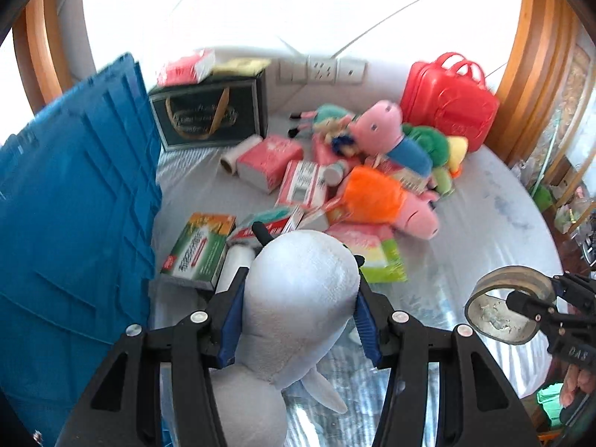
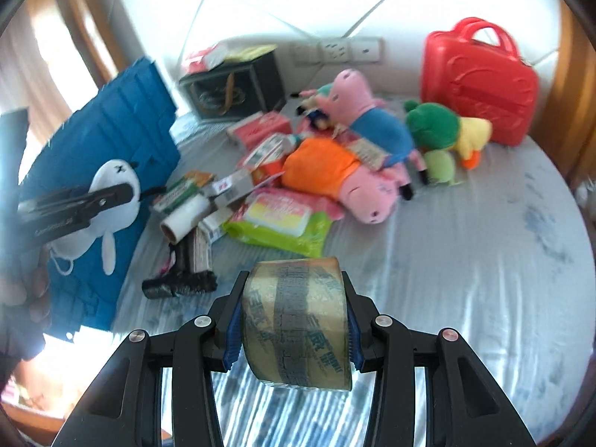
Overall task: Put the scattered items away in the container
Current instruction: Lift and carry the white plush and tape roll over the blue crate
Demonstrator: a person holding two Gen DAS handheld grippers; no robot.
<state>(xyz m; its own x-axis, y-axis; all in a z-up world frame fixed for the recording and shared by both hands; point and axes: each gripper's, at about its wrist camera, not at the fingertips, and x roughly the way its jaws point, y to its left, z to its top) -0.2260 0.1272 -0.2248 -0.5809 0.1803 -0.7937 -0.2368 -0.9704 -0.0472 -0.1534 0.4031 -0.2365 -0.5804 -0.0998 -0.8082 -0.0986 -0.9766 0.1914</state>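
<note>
The left hand-held gripper (image 1: 300, 316) clamps a soft white plush (image 1: 298, 298) between its blue pads, held above the bed (image 1: 484, 205). Only the right wrist view shows the plush's face (image 2: 115, 171), with a crossed-out eye, and a dangling fin, seen against the blue container (image 2: 123, 126). The right hand-held gripper (image 2: 294, 320) is closed on a tape roll (image 2: 298, 320), glossy brownish with blue print. The left view shows what that one hides: the roll's open ring and cardboard core (image 1: 506, 305).

The container (image 1: 74, 205) is ribbed hard plastic and stands at the bed's left edge. On the smooth grey sheet lies a heap: two fuzzy pink pig plushes (image 2: 365, 182), a green and yellow duck plush (image 2: 447, 130), flat soft packets (image 2: 275, 219), a green carton (image 1: 201, 249) and a white roll (image 2: 186, 216). A glossy red case (image 2: 480, 82) stands behind the heap.
</note>
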